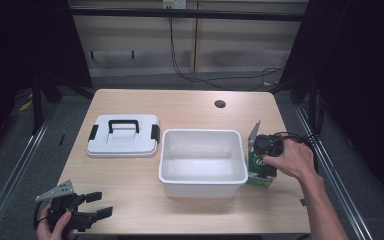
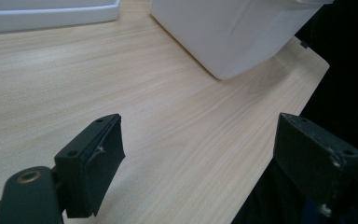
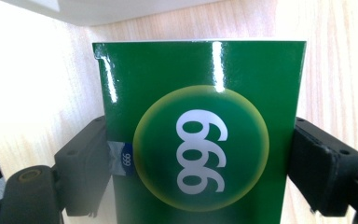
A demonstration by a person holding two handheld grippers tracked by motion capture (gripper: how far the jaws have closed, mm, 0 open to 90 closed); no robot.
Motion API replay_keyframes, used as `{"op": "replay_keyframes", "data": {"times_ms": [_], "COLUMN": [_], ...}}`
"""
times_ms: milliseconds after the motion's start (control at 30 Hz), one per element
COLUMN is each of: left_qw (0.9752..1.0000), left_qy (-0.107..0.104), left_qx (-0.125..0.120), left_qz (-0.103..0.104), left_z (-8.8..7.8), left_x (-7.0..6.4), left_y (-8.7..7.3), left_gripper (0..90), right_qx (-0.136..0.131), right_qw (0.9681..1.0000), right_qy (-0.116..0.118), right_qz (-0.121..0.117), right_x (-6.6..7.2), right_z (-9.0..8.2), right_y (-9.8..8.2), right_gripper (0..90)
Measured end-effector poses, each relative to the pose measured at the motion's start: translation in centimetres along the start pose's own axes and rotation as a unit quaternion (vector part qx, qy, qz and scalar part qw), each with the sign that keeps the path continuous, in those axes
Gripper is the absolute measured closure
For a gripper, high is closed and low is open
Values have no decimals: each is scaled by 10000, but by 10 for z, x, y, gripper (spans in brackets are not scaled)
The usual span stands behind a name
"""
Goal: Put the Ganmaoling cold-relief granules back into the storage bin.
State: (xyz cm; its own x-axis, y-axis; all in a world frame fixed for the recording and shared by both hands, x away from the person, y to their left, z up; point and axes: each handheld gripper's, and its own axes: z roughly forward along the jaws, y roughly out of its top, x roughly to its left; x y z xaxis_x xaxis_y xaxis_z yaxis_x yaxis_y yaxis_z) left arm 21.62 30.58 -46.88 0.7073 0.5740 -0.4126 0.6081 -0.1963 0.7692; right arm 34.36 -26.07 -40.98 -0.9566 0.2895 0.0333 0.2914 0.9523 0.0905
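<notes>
- The green box (image 3: 200, 135), with a pale disc and white digits on its face, sits between the jaws of my right tool (image 3: 200, 163); both pads press on its sides, so I have it gripped.
- In the high view the green box (image 1: 258, 172) stands on the counter (image 1: 190, 107) near its right edge, just beside the right wall of the white bin (image 1: 202, 186).
- My right tool (image 1: 266, 150) comes down on it from above.
- The bin stands open near the middle of the counter; its white lid (image 1: 123, 136), with a black handle, lies flat to its left.
- My left tool (image 1: 100, 204) rests at the front left corner, jaws wide apart with nothing between them.
</notes>
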Motion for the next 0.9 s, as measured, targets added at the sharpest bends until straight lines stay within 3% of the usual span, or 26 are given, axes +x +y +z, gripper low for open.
{"op": "replay_keyframes", "data": {"times_ms": [400,633,667,800,900], "left_qw": [10000,10000,10000,10000,10000], "left_qy": [-13,2,-6,-5,4], "left_qx": [21,28,35,18,23], "left_qz": [-3,-11,-9,-14,-13], "left_z": [1,1,2,1,1], "left_x": [0,0,0,0,0], "left_y": [0,0,0,0,0], "left_gripper": [160,160,160,160,160], "right_qx": [-302,-507,-593,-637,-864], "right_qw": [9994,9984,9976,9971,9951], "right_qy": [57,-21,-126,-126,-102], "right_qz": [160,268,322,405,477], "right_x": [6,11,14,17,18], "right_z": [-11,-18,-21,-25,-30], "right_y": [-16,-24,-26,-30,-36], "right_gripper": [157,159,159,159,160]}}
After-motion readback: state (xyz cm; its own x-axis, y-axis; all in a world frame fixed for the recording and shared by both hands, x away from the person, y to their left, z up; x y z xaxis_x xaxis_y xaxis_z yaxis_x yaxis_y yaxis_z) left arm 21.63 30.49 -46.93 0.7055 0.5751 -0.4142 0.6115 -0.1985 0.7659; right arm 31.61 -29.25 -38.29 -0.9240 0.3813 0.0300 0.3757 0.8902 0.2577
